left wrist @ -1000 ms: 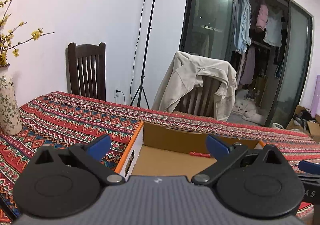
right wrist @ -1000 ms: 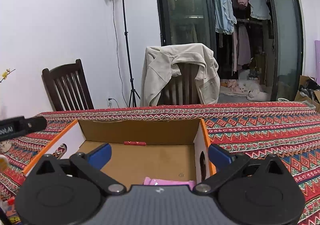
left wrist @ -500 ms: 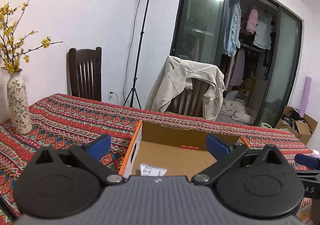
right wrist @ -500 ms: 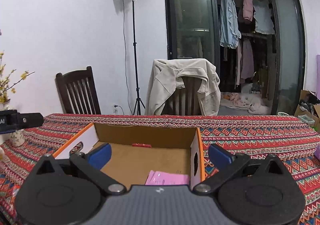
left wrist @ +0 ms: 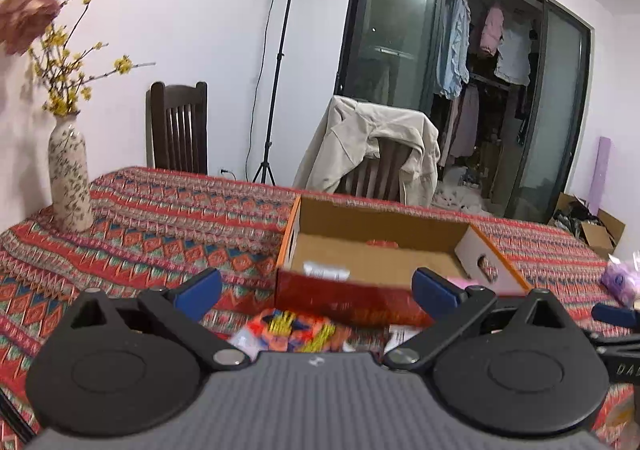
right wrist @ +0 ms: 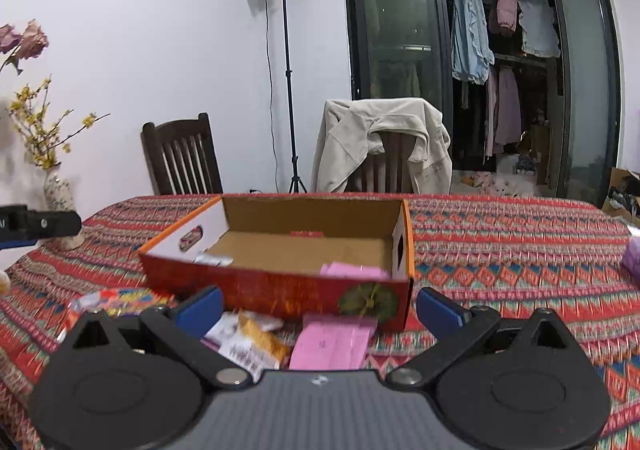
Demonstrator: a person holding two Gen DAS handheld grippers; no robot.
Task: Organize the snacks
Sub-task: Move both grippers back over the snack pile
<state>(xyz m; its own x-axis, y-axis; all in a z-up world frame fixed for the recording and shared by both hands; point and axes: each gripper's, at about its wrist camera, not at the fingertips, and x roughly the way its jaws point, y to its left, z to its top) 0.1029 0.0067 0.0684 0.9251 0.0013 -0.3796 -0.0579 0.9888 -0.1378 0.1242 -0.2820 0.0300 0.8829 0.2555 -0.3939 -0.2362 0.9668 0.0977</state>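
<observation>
The left gripper has its 2 blue-tipped fingers spread wide with nothing between them; the right gripper is likewise spread and empty. Both hover just in front of the cardboard box, which serves as the landmark here.

The box is an open, shallow tray: red printed front wall with a green leafy emblem near its right corner, orange rim, white end walls with handle cutouts, plain brown inside. It sits on a table under a red patterned tablecloth. Inside the box, a pink packet lies near the right end and a small white packet near the left end.

In front of the box, on the cloth, lie loose snacks: a pink packet, an orange-and-white packet just left of it, and a blurred multicoloured packet further left. A purple bag rests well right of the box. A floral vase stands far left of it.
</observation>
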